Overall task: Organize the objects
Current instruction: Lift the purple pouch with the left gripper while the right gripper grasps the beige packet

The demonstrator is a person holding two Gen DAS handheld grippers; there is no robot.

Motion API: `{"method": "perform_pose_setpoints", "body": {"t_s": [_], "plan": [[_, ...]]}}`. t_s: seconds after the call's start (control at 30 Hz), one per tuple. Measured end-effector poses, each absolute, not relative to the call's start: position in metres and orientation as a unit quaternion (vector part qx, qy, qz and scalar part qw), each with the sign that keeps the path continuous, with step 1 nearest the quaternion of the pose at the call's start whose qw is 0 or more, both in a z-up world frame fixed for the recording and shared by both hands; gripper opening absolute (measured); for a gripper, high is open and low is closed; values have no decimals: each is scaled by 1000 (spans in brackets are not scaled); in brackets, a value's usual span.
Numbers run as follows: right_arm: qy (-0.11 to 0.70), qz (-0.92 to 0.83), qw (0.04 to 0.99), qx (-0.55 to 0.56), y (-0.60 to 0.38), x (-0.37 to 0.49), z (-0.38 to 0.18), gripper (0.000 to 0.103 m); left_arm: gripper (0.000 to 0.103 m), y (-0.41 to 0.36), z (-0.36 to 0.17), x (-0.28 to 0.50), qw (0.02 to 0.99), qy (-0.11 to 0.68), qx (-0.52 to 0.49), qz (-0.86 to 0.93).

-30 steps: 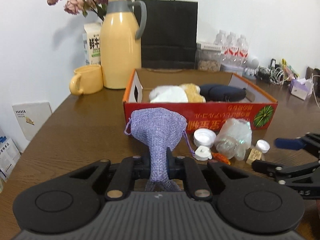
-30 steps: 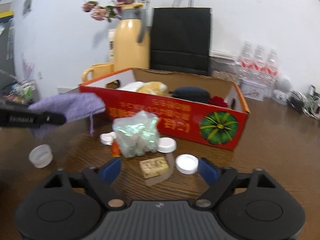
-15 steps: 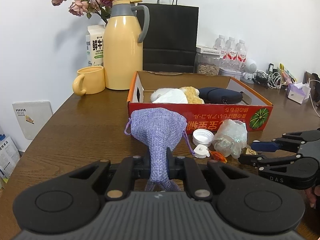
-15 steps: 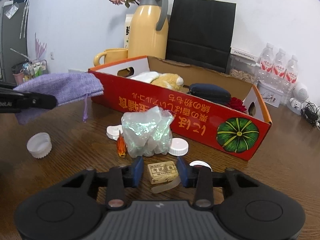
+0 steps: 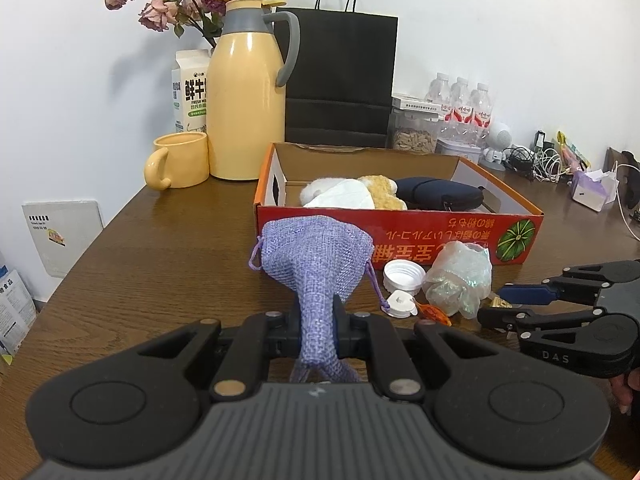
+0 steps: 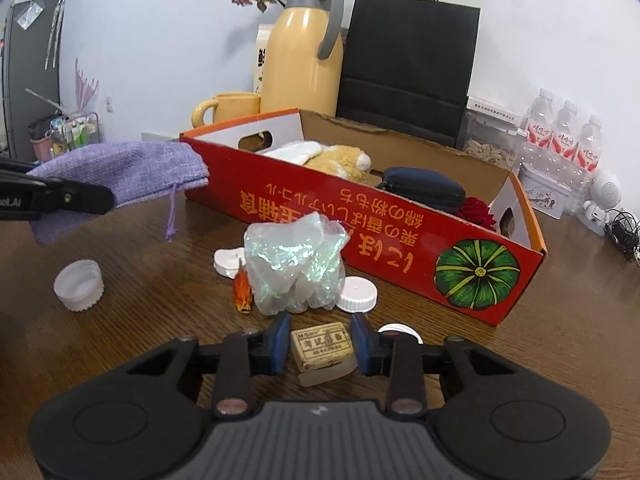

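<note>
The right tool (image 6: 319, 343) has narrowed around the eraser (image 6: 322, 345) on the bench (image 6: 560, 360), fingers beside it, not yet gripping; the left tool (image 5: 318, 328) stays clenched on the purple pouch (image 5: 316, 256) near the box (image 5: 400, 236).

caps (image 6: 79, 285) 4 | bottles (image 6: 564, 132) 3 | pouch (image 5: 316, 258) 1 | box (image 5: 400, 232) 1

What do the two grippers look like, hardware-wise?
Both are matte black linkage frames with round side discs, brass-coloured pivot pins and a ribbed grey front plate. The right gripper has blue jaw pads and white "DAS" lettering on its side; the left gripper has black pads. No cables or sleeves visible.
</note>
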State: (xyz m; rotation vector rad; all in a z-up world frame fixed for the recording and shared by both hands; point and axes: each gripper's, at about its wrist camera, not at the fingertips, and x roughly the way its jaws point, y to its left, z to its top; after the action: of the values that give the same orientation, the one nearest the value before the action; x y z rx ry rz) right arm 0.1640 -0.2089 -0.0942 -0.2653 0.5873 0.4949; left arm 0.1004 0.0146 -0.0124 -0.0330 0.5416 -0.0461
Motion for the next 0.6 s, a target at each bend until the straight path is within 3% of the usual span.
{"method": "perform_pose_setpoints", "body": {"t_s": [0.6], "plan": [[202, 230, 947, -93, -231, 167, -37, 32, 11, -5, 30, 133, 976, 214, -1, -37]]}}
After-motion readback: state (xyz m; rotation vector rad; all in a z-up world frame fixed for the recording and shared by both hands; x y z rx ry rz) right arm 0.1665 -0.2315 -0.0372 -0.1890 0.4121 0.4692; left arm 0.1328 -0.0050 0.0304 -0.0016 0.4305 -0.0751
